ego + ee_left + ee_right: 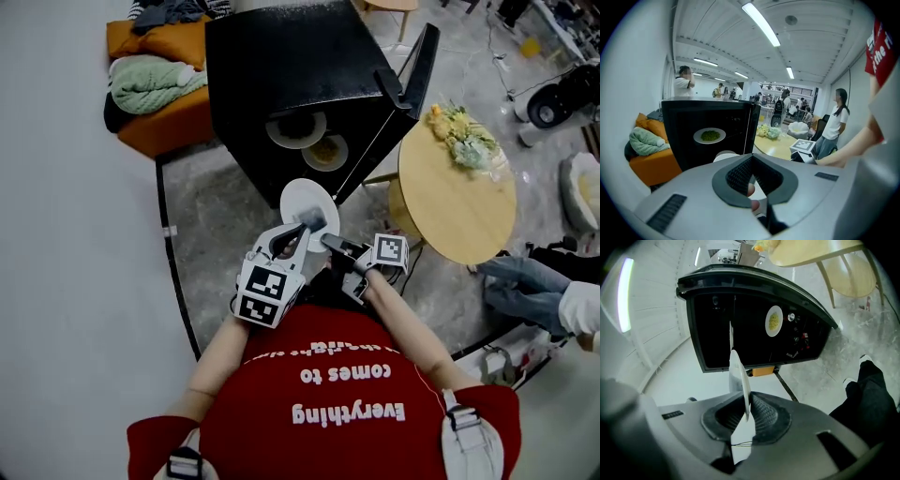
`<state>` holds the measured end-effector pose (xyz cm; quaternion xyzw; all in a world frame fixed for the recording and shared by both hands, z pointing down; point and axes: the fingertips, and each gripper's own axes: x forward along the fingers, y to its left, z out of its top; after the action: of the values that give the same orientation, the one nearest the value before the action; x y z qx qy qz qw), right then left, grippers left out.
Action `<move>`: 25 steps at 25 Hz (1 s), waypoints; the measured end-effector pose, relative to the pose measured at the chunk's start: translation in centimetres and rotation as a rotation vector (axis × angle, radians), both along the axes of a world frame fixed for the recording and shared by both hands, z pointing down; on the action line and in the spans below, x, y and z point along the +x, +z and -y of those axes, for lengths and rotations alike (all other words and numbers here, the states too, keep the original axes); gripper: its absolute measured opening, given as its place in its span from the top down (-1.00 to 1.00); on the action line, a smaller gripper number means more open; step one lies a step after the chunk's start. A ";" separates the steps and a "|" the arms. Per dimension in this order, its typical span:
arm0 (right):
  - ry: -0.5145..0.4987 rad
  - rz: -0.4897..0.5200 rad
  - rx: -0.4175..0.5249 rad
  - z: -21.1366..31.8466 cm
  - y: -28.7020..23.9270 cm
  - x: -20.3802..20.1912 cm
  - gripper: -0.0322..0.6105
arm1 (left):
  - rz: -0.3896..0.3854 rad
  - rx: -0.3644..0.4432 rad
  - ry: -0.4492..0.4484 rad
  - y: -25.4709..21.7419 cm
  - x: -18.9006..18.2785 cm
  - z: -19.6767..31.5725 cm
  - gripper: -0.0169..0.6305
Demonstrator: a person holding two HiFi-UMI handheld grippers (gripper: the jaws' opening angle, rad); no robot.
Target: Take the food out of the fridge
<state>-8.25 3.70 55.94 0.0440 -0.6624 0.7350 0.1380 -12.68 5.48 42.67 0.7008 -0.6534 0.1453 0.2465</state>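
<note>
White plate [302,197] hangs just outside fridge [281,56] mouth, at its 6 o'clock; left gripper [309,226] and right gripper [329,242] pinched almost closed on its thin rim at 6 and 5 o'clock, so uneven hands could tip it and spill the food.

White plate [306,199] just outside, black fridge [281,75] — open

I'm working in a big open lab or office hall with a mock home corner staged in it. Long ceiling strip lights [760,24], people [787,101] standing around at the back, bare grey floor [234,216]. Home props: black fridge [300,84], round wooden tabletop [455,202], flowers [461,131], orange sofa [164,122] piled with blankets [155,82].
</note>
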 end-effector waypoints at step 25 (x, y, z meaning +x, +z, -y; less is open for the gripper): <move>0.636 0.018 -0.027 12.0 0.8 16.5 0.79 | 0.099 0.013 0.454 0.9 12.4 11.1 0.93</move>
<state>8.21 -8.28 56.72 0.2405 -0.6068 0.7504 -0.1041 -0.24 -5.64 43.57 0.8234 -0.4912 0.2270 0.1708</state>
